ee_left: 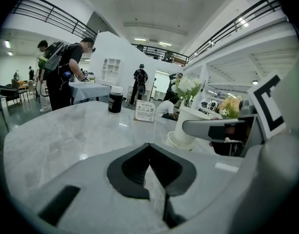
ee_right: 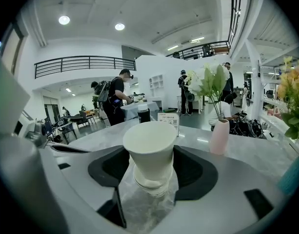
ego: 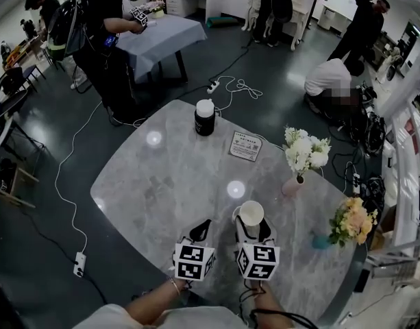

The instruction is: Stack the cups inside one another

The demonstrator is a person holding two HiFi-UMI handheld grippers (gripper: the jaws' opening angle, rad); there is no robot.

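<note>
A white paper cup (ego: 251, 213) stands upright on the marble table (ego: 162, 184), near its front edge. In the right gripper view the cup (ee_right: 150, 147) fills the gap between the jaws, and rims of other cups ring its base. My right gripper (ego: 251, 221) is shut on it, one dark pad pressed against each side. My left gripper (ego: 201, 227) sits just left of it, shut, with nothing held. In the left gripper view the pads meet at the left gripper's (ee_left: 149, 152) tip, and the cup (ee_left: 184, 130) stands to the right, partly behind a right-gripper finger.
A black jar with a white lid (ego: 205, 117) and a small card sign (ego: 245, 146) stand at the table's far side. A pink vase of white flowers (ego: 292, 184) and a teal vase of yellow flowers (ego: 352, 221) are at the right. People and cables surround the table.
</note>
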